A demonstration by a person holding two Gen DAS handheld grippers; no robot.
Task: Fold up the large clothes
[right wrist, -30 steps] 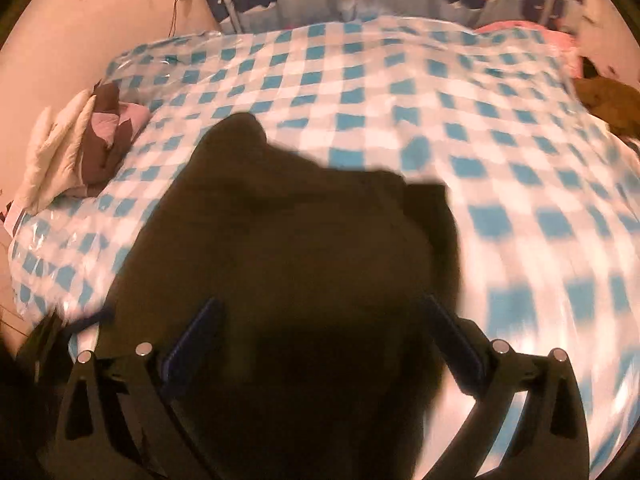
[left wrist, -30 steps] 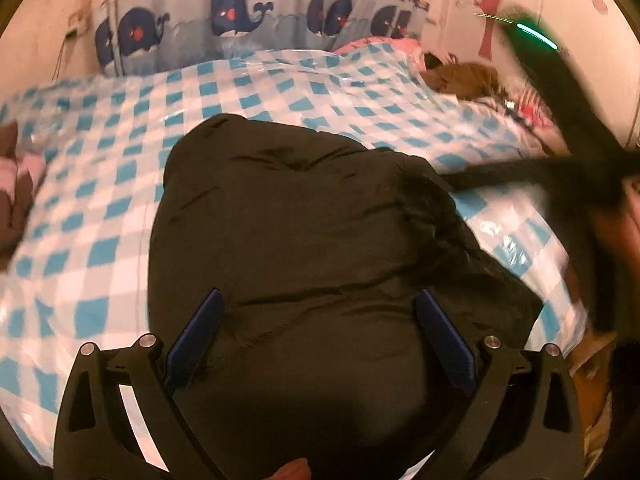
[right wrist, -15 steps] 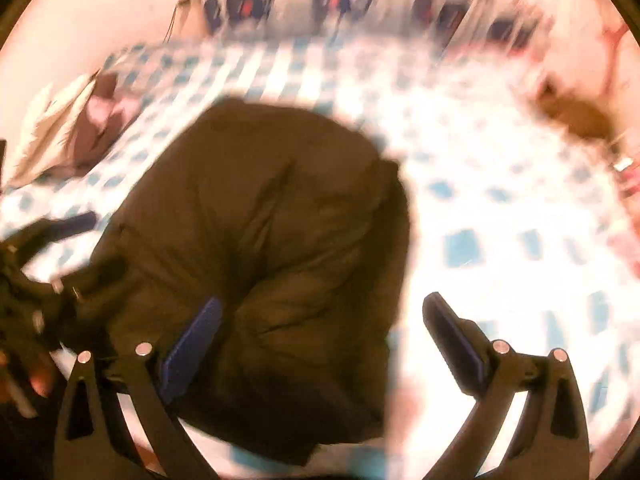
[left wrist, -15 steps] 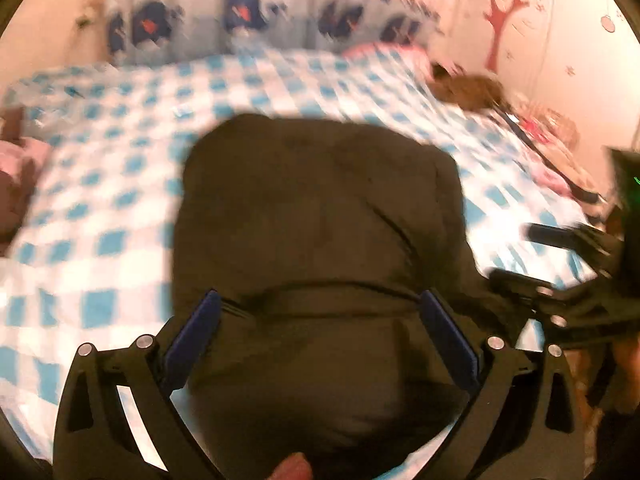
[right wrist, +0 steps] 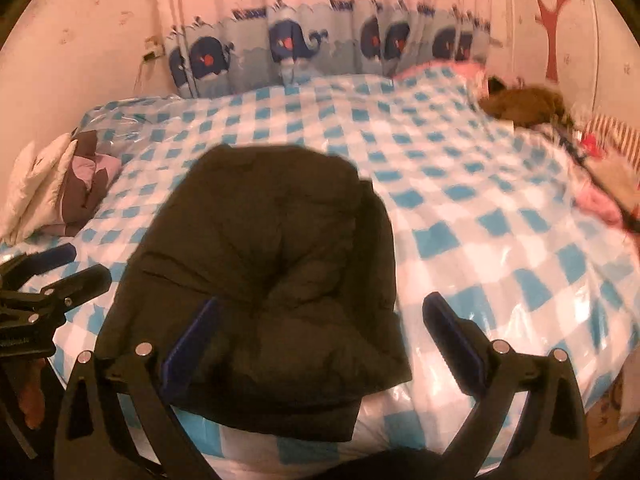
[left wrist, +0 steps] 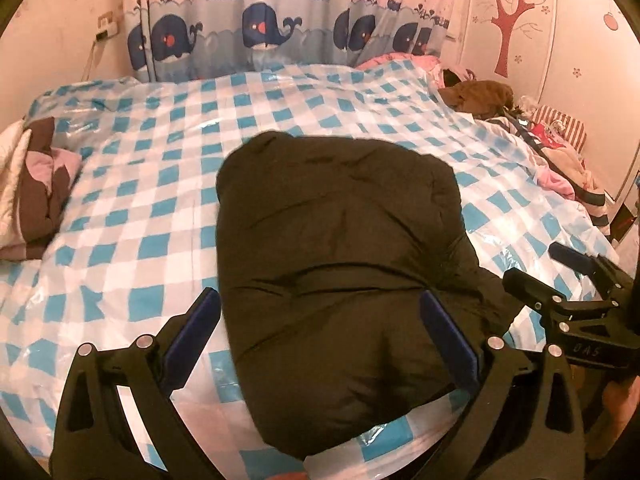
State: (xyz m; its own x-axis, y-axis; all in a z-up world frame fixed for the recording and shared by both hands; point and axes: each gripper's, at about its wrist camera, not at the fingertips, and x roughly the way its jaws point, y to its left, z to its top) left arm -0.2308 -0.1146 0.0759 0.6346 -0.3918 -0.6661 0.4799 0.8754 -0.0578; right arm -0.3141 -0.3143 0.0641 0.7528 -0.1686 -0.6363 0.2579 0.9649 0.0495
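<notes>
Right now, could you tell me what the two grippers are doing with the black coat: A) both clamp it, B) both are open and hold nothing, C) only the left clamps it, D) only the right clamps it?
B: the left gripper and right gripper both gape wide, and the coat lies free on the bed.

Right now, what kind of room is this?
Most likely a child's bedroom: a bed with a blue checked cover, a whale-print curtain behind it, and a red tree sticker on the wall. A black jacket lies on the bed.

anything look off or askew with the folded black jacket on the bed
The folded black puffy jacket is lopsided: in the right wrist view a layer sticks out along its right edge, and its near end overhangs the edge of the blue-and-white checked bed cover. Nothing looks damaged.
</notes>
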